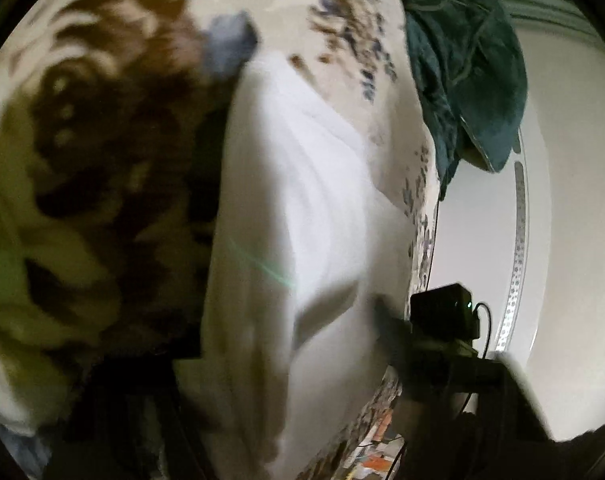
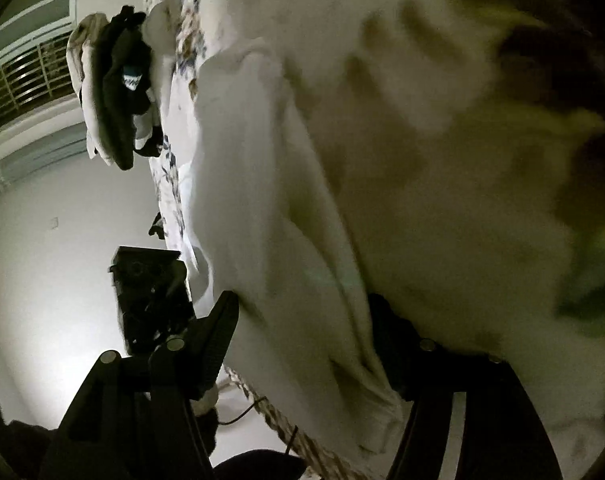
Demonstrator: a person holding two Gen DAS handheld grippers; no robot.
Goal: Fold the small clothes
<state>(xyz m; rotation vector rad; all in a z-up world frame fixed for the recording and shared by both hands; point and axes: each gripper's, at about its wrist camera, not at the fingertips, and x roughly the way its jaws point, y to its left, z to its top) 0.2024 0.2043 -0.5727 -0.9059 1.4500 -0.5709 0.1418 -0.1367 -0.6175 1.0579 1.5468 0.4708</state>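
A white garment (image 1: 302,200) with a brown and yellow-green print lies bunched on the flowered bedsheet (image 1: 354,32). The left wrist view is blurred. In it the cloth fills the gap between the dark fingers of my left gripper (image 1: 282,332), which looks shut on it. In the right wrist view the same garment (image 2: 382,160) hangs in folds between the fingers of my right gripper (image 2: 306,320). The ribbed left pad (image 2: 222,332) presses on the cloth and the other finger is half covered. Each gripper's black body shows beside the other: the right gripper (image 1: 442,316), the left gripper (image 2: 150,292).
A teal garment (image 1: 462,60) lies at the bed's far edge. A pile of black and white clothes (image 2: 114,92) sits on the sheet (image 2: 190,12) further off. Beyond the bed's edge are pale floor (image 2: 42,280), a thin cable (image 1: 432,240) and a barred window (image 2: 26,80).
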